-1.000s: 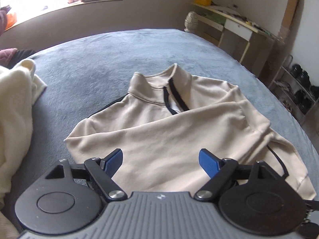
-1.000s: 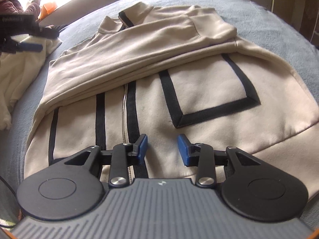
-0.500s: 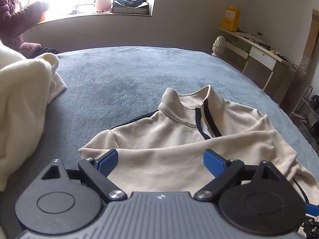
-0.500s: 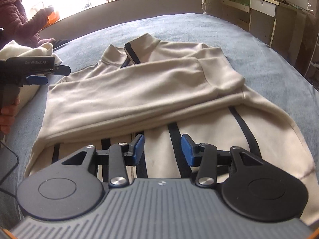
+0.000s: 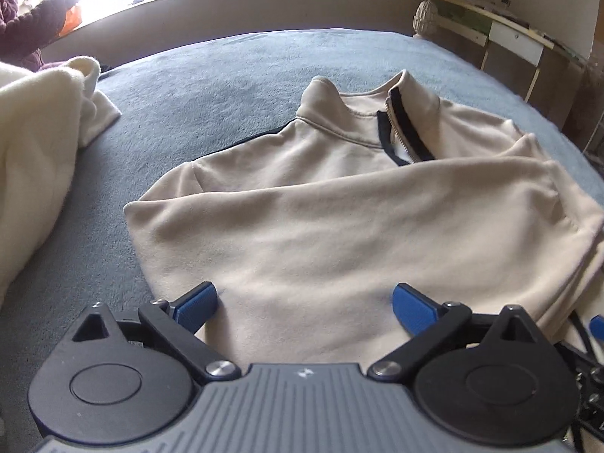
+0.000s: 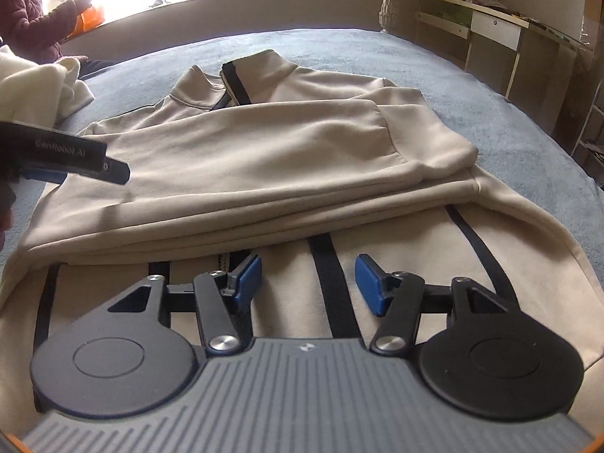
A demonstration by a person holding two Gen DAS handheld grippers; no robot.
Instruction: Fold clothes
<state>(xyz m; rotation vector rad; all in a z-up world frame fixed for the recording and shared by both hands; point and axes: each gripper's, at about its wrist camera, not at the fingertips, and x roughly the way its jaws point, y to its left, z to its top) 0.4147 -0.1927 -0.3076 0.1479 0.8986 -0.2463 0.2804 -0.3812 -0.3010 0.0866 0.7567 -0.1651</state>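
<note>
Your left gripper (image 5: 304,304) and right gripper (image 6: 307,281) hover over the beige jacket (image 6: 264,158) on the bed (image 5: 226,75), jaws open, holding nothing.

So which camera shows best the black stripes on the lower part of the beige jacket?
The right wrist view. There the black stripes run down the front of the jacket below the folded sleeves, just ahead of the open right gripper. The left wrist view shows only black trim at the collar; the sleeves cover the rest.
</note>
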